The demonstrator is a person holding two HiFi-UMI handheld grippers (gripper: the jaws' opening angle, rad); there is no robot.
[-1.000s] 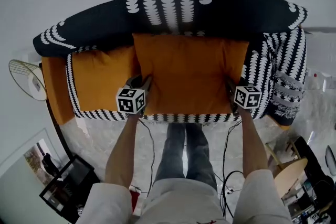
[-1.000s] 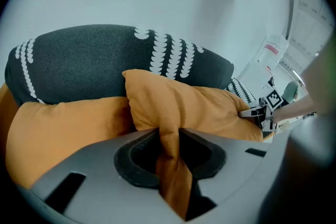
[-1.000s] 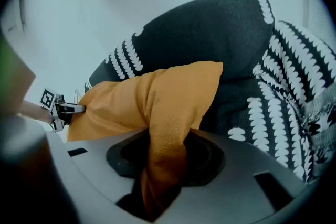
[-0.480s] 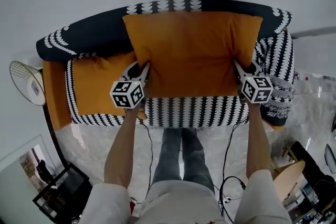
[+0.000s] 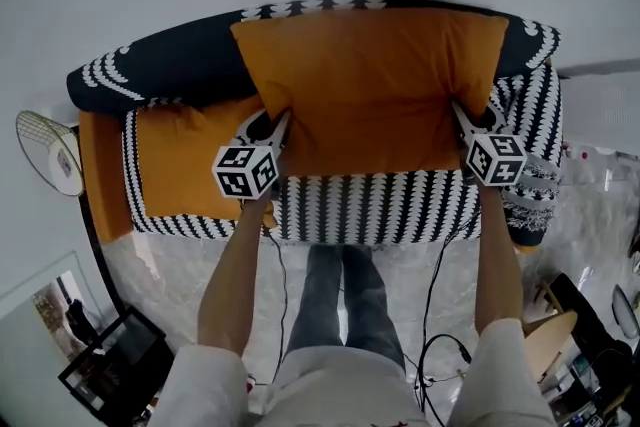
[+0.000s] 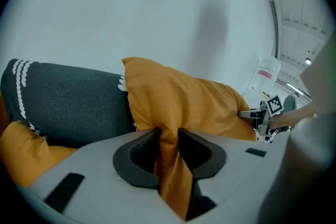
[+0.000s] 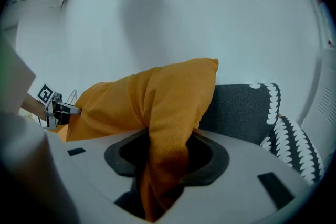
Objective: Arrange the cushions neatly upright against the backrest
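A large orange cushion (image 5: 370,85) stands upright against the black backrest (image 5: 170,65) of a black-and-white patterned sofa. My left gripper (image 5: 272,123) is shut on its lower left corner, and orange fabric (image 6: 178,102) is pinched between the pads (image 6: 169,136). At the lower right corner my right gripper (image 5: 470,120) has bunched fabric (image 7: 157,97) between its jaws (image 7: 168,139). Those jaws have just been opening a little, and the pads still touch the cloth. A second orange cushion (image 5: 185,155) lies flat on the seat to the left.
The striped seat front (image 5: 380,205) shows below the held cushion. An orange cover drapes the left armrest (image 5: 100,165), and the striped right armrest (image 5: 535,155) sits by my right gripper. A wire fan (image 5: 45,150), a framed picture (image 5: 110,370), cables (image 5: 435,315) and a wooden stool (image 5: 545,335) are on the floor.
Both grippers have lifted the large cushion from flat on the seat up against the backrest. In the last half second it shifted only slightly higher.
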